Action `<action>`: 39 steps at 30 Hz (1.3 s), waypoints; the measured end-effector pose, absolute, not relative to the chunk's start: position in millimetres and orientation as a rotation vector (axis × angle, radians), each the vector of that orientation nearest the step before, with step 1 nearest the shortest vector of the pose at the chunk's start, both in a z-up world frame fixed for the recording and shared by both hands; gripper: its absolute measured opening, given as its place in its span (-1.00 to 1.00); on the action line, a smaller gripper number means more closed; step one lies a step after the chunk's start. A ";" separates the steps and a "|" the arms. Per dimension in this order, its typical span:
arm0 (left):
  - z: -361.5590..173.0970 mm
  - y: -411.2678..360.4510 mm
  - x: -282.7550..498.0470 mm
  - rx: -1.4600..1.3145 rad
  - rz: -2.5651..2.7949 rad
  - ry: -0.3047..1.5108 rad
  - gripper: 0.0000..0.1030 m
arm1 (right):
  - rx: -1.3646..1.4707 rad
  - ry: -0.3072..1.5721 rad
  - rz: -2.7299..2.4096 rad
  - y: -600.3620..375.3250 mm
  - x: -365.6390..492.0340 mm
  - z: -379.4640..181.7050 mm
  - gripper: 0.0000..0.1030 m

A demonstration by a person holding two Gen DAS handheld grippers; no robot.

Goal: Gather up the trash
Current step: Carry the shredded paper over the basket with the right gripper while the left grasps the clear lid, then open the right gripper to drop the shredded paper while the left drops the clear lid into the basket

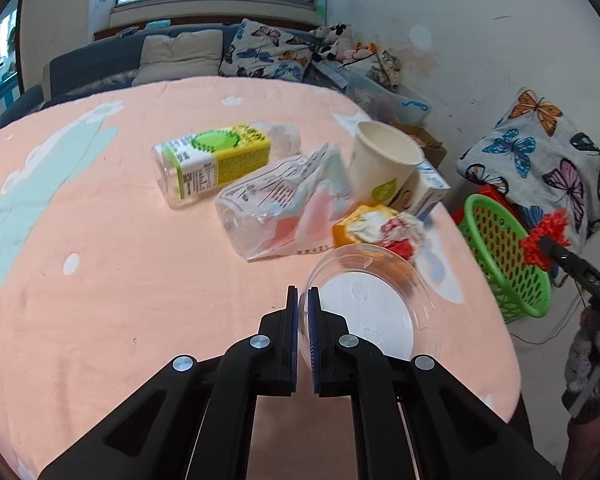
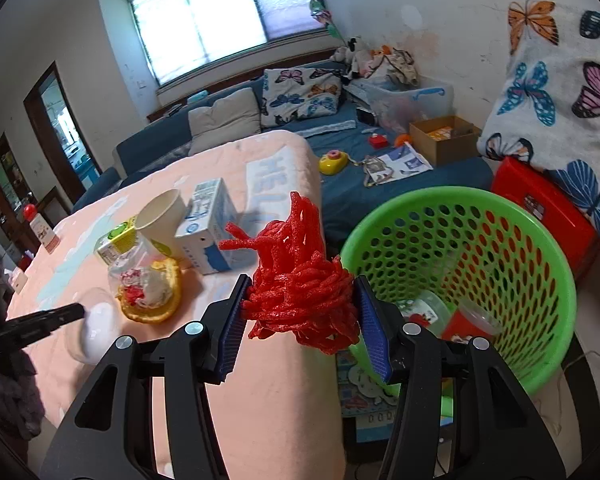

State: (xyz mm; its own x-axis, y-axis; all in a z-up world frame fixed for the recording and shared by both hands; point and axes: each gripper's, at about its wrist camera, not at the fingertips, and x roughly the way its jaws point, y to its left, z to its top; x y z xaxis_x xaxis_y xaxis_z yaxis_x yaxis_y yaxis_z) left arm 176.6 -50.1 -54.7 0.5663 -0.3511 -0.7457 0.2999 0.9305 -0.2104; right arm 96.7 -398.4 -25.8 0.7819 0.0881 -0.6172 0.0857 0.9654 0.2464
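My left gripper [image 1: 303, 294] is shut on the rim of a clear plastic lid [image 1: 374, 304], tilted just above the pink tablecloth [image 1: 100, 280]. My right gripper [image 2: 302, 280] is shut on a bundle of red foam netting [image 2: 300, 292], at the table's edge left of the green perforated basket [image 2: 460, 208]. On the table lie a bottle with a yellow-green label [image 1: 216, 156], a clear plastic bag [image 1: 284, 204], a paper cup [image 1: 380, 160], a milk carton [image 1: 430, 188] and an orange peel with crumpled tissue [image 1: 376, 224]. The basket holds a clear cup and red packaging.
A red plastic stool [image 2: 540, 208] and a butterfly-print blanket [image 2: 560, 92] stand behind the basket. A blue sofa [image 2: 380, 184] with cushions, toys and a cardboard box [image 2: 444, 136] runs behind the table. A gloved hand [image 1: 592, 360] holds the right gripper.
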 end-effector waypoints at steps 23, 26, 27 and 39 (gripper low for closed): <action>2.6 -144.4 172.0 -0.008 -0.579 0.812 -0.90 | 0.293 0.722 -0.166 -471.6 77.8 -53.5 0.06; 5.7 -165.6 177.1 0.007 -0.605 0.815 -0.90 | 0.292 0.731 -0.181 -479.6 75.7 -57.9 0.06; 6.7 -175.1 178.9 0.014 -0.617 0.817 -0.90 | 0.290 0.733 -0.189 -482.6 75.1 -59.2 0.06; 9.4 -267.5 192.5 0.118 -0.703 0.809 -0.90 | 0.329 0.736 -0.221 -509.3 60.2 -68.1 0.24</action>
